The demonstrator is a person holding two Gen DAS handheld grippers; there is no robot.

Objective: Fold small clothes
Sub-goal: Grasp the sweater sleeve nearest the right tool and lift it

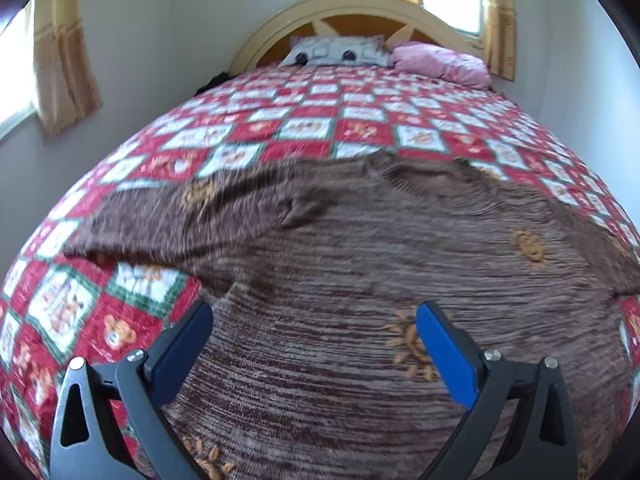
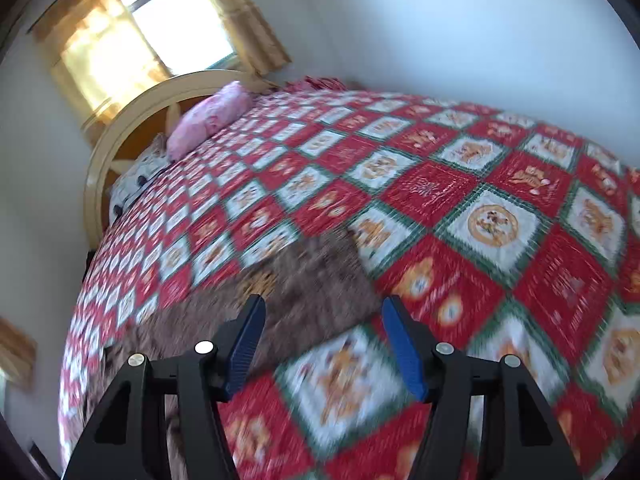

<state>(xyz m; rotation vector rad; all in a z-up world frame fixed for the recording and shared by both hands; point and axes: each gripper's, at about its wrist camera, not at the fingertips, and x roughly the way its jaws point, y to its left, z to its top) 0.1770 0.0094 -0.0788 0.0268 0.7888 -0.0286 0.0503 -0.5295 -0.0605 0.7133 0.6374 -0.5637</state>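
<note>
A brown knitted sweater point(image 1: 360, 248) with orange flower motifs lies spread flat on the bed, neck towards the headboard, one sleeve stretched out to the left. My left gripper point(image 1: 314, 312) hovers over its lower body, jaws wide open and empty. In the right wrist view, a sleeve of the same sweater point(image 2: 312, 280) lies on the quilt. My right gripper point(image 2: 324, 308) is open and empty above the sleeve's end. This view is blurred by motion.
The bed has a red, white and green patchwork quilt point(image 1: 320, 120), which also shows in the right wrist view point(image 2: 480, 200). A grey pillow point(image 1: 340, 52) and a pink pillow point(image 1: 440, 62) lie by the cream headboard point(image 1: 280, 28). Curtained windows and white walls surround the bed.
</note>
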